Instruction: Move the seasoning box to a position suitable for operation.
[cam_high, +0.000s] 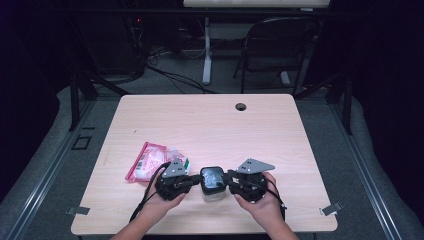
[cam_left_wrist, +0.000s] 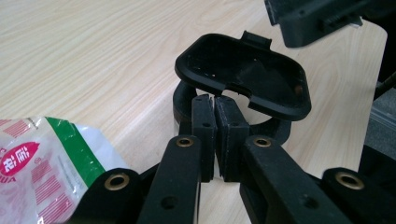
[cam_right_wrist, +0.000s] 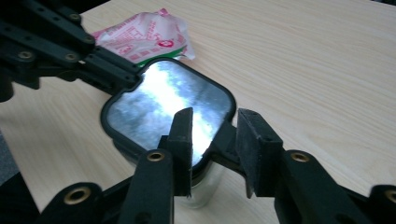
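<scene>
A pink-and-white snack packet (cam_high: 152, 162) lies on the table (cam_high: 210, 125); behind, perhaps a folding chair (cam_high: 272, 42).

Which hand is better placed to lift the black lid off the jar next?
Left, probably. The left tongs are shut on the rim of the lid, and that side already tilts up off the jar. The right tongs stand open around the lid's tab, gripping nothing.

One lidded jar (cam_high: 213, 184), one pink snack packet (cam_high: 150, 161) and two hand-held grippers, left (cam_high: 192, 182) and right (cam_high: 230, 181), occupy one bench (cam_high: 210, 125).
</scene>
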